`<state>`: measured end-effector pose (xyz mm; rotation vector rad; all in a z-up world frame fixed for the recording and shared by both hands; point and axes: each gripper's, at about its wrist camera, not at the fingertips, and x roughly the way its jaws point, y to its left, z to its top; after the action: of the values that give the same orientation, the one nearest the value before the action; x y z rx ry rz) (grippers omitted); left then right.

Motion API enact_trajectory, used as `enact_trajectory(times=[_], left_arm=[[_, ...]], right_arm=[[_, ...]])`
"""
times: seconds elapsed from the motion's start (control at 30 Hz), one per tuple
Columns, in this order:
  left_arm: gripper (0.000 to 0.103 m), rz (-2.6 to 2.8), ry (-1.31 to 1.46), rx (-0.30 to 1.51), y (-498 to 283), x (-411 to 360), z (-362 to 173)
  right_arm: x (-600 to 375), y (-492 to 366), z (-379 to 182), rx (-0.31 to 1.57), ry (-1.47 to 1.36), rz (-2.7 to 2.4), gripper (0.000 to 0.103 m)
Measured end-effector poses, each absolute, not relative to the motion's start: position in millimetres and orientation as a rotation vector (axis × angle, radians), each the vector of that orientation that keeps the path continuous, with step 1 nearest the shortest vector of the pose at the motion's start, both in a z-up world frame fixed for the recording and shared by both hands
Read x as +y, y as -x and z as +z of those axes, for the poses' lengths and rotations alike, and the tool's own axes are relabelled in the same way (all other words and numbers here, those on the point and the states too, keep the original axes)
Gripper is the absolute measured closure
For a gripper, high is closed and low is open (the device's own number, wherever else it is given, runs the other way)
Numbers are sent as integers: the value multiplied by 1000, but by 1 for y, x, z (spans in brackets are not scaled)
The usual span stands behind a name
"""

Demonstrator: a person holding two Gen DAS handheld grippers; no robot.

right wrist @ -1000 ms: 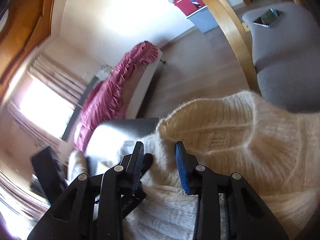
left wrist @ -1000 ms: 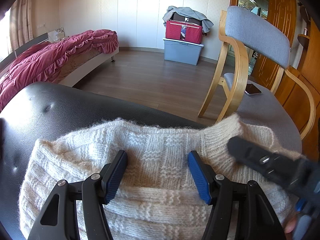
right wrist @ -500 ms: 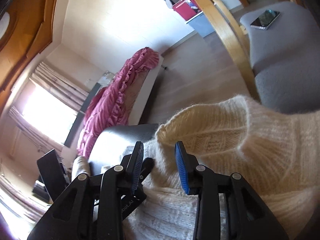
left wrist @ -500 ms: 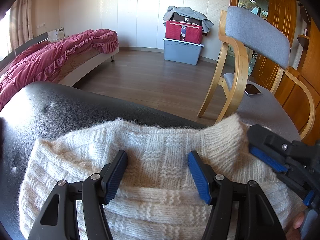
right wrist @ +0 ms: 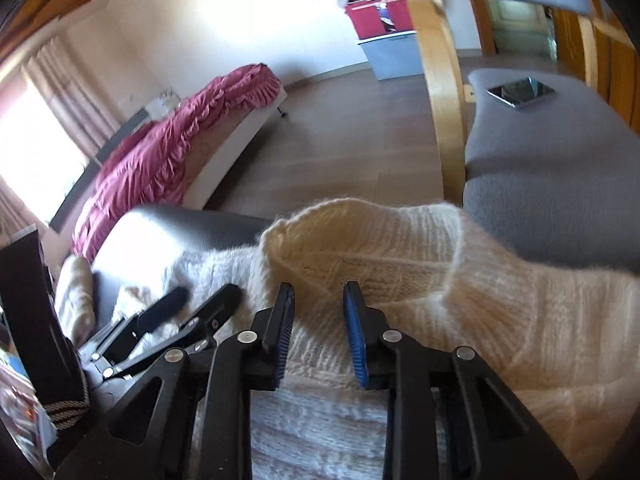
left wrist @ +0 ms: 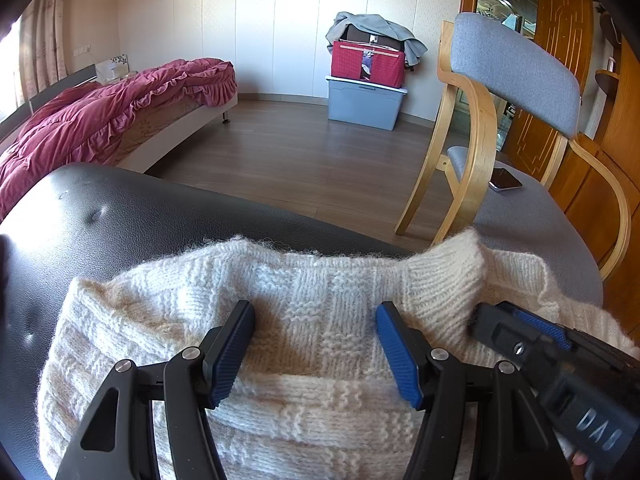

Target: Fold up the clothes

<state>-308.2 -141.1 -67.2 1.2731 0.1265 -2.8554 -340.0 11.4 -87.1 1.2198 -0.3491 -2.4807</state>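
A cream knitted sweater [left wrist: 320,280] lies bunched on a black leather surface [left wrist: 120,208]. My left gripper [left wrist: 314,308] rests over its middle, open wide, with the blue pads apart from the knit. Coming in from the lower right, my right gripper [left wrist: 516,320] is beside the ribbed collar [left wrist: 444,264]. In the right wrist view the sweater [right wrist: 440,280] fills the foreground, and the right gripper [right wrist: 319,292] hangs just over a raised fold. Its jaws are closing with knit in the gap, but the pads do not press on it. The left gripper [right wrist: 204,294] shows at the left.
A wooden armchair [left wrist: 476,128] with a grey seat stands close on the right, with a phone [left wrist: 505,180] lying on the seat. Across the wooden floor are a bed with a red quilt [left wrist: 100,120] and stacked storage boxes [left wrist: 366,92].
My right gripper has rolled and shifted over the sweater's collar side, and its jaws stand slightly narrower. The left gripper and the sweater have not moved.
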Motion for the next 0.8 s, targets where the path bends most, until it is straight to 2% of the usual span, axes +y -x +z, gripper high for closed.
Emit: enact_trajectory(times=[0.13,0.17,0.2,0.3,0.4,0.6,0.8], left_arm=[[39,-2854,-1272,123,308,-140,-68],[39,-2854,-1272,121,308,-140,-68],[39,-2855,-1272,123,307,-139,-68],[39,-2856,-1272,130,307,-138,-69],[39,-2857,-1274,136,307,-138,-69],[39,-2856,-1275,137,308,-139,-69],[38,-2856,-1276,138,308,-139,-69]], right_arm=[[9,334,-88,-268,-1244,-2496,73],[9,333,-88,-241,-1251,-2511,77],[7,332,-87,-211,-1258,-2529,85],[5,327,-85,-185,-1250,-2562,96],[15,325,-85,-272,-1233,-2553,97],[20,324,-81,-311,-1233,-2538,97],[18,323,-81,-255,-1298,-2592,97]])
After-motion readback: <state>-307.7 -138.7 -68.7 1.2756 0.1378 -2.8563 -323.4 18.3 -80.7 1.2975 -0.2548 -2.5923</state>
